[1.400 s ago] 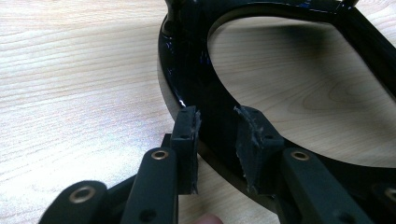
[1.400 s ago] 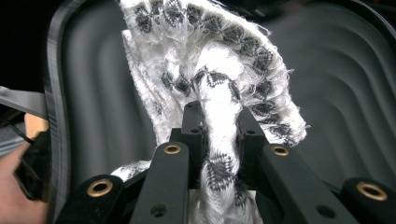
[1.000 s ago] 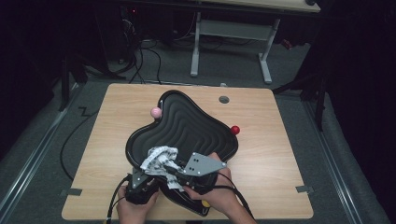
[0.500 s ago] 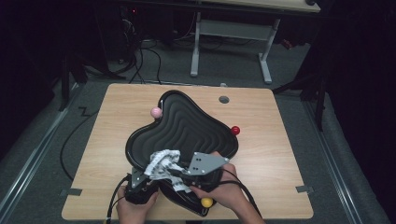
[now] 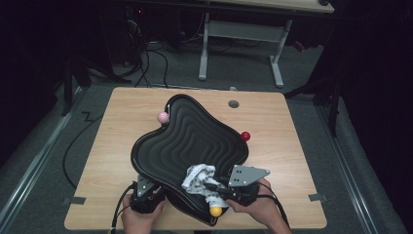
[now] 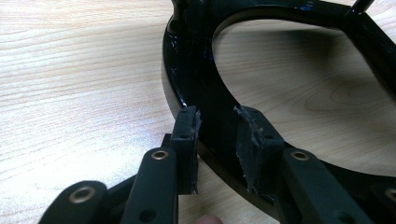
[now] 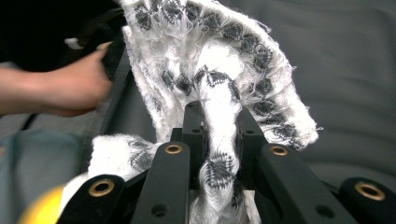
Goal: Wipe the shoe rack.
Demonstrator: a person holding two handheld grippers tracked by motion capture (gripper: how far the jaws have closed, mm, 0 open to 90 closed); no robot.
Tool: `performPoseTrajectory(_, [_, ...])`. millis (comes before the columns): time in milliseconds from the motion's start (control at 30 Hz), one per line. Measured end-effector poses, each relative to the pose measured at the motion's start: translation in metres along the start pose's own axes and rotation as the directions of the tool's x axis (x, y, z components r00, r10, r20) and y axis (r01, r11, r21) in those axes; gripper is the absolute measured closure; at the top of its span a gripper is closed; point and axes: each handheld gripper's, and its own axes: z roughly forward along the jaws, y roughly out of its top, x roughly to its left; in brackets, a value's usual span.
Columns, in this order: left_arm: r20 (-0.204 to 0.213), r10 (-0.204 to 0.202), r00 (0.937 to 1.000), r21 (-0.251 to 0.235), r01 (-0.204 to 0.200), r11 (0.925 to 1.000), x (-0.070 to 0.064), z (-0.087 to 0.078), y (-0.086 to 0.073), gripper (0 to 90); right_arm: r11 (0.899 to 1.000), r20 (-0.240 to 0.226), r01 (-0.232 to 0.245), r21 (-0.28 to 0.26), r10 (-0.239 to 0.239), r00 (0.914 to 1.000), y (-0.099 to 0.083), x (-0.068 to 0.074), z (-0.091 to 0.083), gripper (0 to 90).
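A light wooden table (image 5: 287, 122) fills the lower centre of the high view, on grey carpet (image 5: 311, 73). At the upper centre stands a white-legged desk (image 5: 241, 29). Cables (image 5: 146, 63), possibly with dark equipment, crowd the dim upper left.

One wooden table (image 5: 122, 146) bears one black ribbed tray (image 5: 185, 141), one white patterned cloth (image 5: 197, 178) and three balls: pink (image 5: 162, 117), red (image 5: 245, 136), yellow (image 5: 215, 210).
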Motion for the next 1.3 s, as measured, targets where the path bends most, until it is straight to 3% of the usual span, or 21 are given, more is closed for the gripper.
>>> performPoseTrajectory(67, [0.0,0.0,1.0,-0.001,0.0,1.0,0.0,0.0,0.0,69.1,1.0,0.071,-0.026,0.0,0.026,0.9971,-0.004,-0.008,-0.003,79.2])
performPoseTrajectory(167, [0.002,0.0,1.0,0.0,0.0,1.0,0.0,0.0,0.0,69.1,0.997,0.162,-0.072,-0.01,0.072,0.9841,-0.011,-0.02,-0.006,79.1])
performPoseTrajectory(267, [0.001,0.0,1.0,0.0,0.0,1.0,0.0,0.0,0.0,69.0,0.994,0.211,-0.105,-0.015,0.106,0.9717,-0.014,-0.024,-0.009,79.1])
performPoseTrajectory(333, [0.002,-0.002,1.0,0.0,0.002,1.0,0.0,0.0,0.0,68.8,0.995,0.207,-0.099,-0.011,0.099,0.9734,-0.013,-0.019,-0.009,79.1])
performPoseTrajectory(433, [0.002,-0.003,1.0,-0.001,0.003,1.0,0.0,0.0,0.0,68.8,0.996,0.135,-0.083,-0.007,0.084,0.9873,-0.011,-0.007,-0.008,78.9])
performPoseTrajectory(600, [0.0,0.004,1.0,0.0,-0.004,1.0,-0.001,0.0,0.0,68.7,0.999,0.051,-0.038,0.016,0.037,0.998,0.0,0.01,-0.004,78.7])
performPoseTrajectory(700, [-0.001,0.005,1.0,0.0,-0.005,1.0,-0.001,0.0,0.0,68.7,0.999,0.07,-0.007,0.034,0.004,0.9975,0.016,0.009,0.007,78.8])
performPoseTrajectory(867, [-0.003,0.007,1.0,0.0,-0.007,1.0,-0.001,0.0,0.0,68.5,0.999,0.04,0.034,0.02,-0.035,0.9986,0.047,0.01,0.03,78.9])
performPoseTrajectory(1067, [0.002,-0.001,1.0,0.001,0.001,1.0,-0.001,0.0,0.0,68.5,0.997,0.042,0.081,-0.006,-0.08,0.9959,0.084,0.024,0.058,78.8])
performPoseTrajectory(1167, [0.003,-0.004,1.0,0.0,0.004,1.0,0.0,0.0,0.0,68.4,0.996,0.037,0.091,-0.005,-0.09,0.9952,0.087,0.029,0.06,78.8])
performPoseTrajectory(1300, [-0.001,0.002,1.0,-0.001,-0.002,1.0,-0.001,0.0,0.0,68.4,0.995,0.059,0.097,0.029,-0.098,0.9934,0.072,0.024,0.047,78.8])
